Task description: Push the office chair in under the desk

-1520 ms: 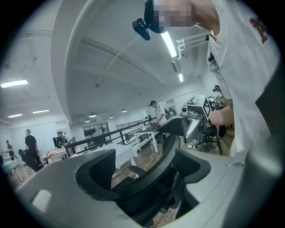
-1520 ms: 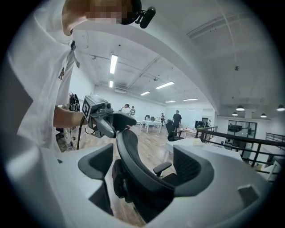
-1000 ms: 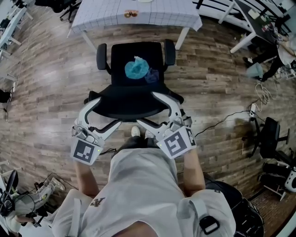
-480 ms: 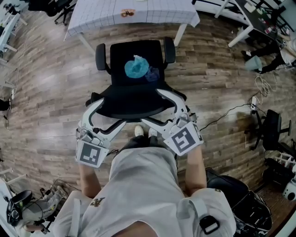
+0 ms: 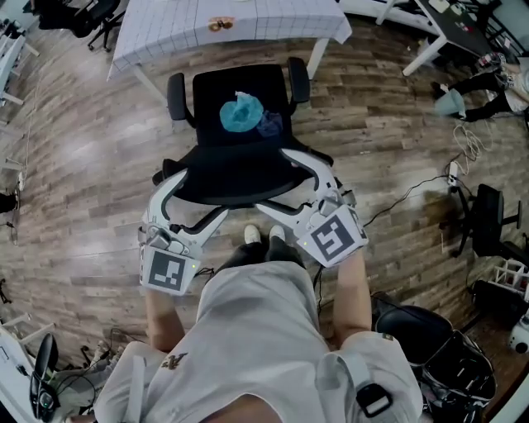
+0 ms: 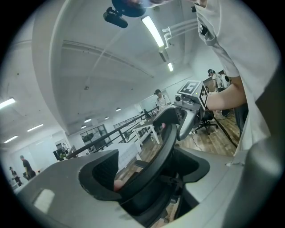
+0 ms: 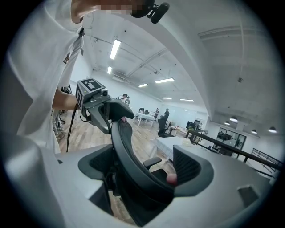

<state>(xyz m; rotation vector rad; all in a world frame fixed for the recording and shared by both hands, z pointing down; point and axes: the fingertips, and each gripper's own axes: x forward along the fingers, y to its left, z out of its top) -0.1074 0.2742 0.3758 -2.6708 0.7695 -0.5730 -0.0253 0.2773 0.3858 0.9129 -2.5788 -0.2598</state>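
Rolled slightly nearer since a second ago, the left gripper, forearm stretched forward, straddles the backrest rim of the office chair with jaws apart, the right gripper likewise, the chair just short of the cloth-covered desk.

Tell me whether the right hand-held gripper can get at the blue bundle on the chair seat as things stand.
Probably not directly: the right hand-held gripper sits astride the backrest rim, and that backrest stands between it and the blue bundle on the seat; it would need to go over.
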